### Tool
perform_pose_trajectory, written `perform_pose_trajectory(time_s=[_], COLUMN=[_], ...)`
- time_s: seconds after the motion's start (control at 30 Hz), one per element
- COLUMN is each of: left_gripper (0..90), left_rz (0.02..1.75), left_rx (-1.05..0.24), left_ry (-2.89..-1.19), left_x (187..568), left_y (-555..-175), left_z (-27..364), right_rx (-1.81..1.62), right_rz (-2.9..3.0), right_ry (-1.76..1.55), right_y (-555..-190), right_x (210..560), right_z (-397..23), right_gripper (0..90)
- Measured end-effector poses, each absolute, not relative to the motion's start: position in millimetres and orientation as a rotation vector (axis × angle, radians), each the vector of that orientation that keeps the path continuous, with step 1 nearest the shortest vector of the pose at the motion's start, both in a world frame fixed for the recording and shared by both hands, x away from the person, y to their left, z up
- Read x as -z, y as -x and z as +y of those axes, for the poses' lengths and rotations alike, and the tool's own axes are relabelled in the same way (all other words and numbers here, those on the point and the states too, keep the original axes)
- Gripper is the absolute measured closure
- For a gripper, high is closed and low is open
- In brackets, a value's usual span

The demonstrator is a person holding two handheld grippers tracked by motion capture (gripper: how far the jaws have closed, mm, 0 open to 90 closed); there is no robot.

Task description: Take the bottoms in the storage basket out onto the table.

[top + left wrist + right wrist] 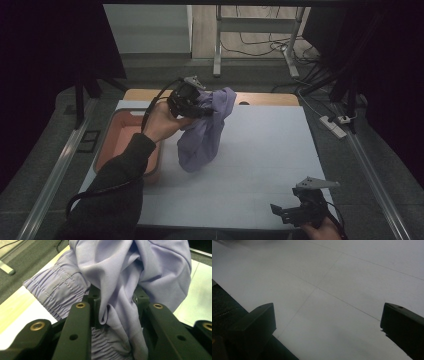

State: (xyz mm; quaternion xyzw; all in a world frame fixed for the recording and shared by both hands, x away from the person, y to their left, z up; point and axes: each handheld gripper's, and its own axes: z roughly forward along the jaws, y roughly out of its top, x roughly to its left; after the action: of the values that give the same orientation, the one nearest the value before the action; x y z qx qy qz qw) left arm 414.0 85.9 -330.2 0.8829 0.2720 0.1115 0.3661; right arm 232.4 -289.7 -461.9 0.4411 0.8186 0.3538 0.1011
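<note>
Gripping purple garment [205,131] | left gripper [204,111] raised | right gripper [280,212] spread

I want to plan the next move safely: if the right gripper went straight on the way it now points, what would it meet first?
Probably only the white table top. The right gripper is open, with bare surface between and ahead of its jaws; depth is hard to judge.

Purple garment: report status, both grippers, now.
Left gripper shut on purple garment, lifted, hem near white table. Right gripper open, at near edge. Orange bin beside cloth, nothing blocking.
</note>
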Motion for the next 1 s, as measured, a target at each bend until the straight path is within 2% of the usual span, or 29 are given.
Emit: perform_pose_trajectory(time_s=[0.37, 1.0], left_gripper=[67.6, 65.5], left_rz=[0.719, 0.744], left_rx=[-0.311, -0.243], left_ry=[-2.26, -2.331], left_x=[348, 404], left_y=[-422, -433], left_z=[74, 49], right_rx=[-1.047, -1.05], right_rz=[2.418, 2.419], right_ry=[-1.299, -1.303], right_y=[-232, -232], right_x=[462, 462], right_z=[-290, -291], right_gripper=[0.1, 0.1])
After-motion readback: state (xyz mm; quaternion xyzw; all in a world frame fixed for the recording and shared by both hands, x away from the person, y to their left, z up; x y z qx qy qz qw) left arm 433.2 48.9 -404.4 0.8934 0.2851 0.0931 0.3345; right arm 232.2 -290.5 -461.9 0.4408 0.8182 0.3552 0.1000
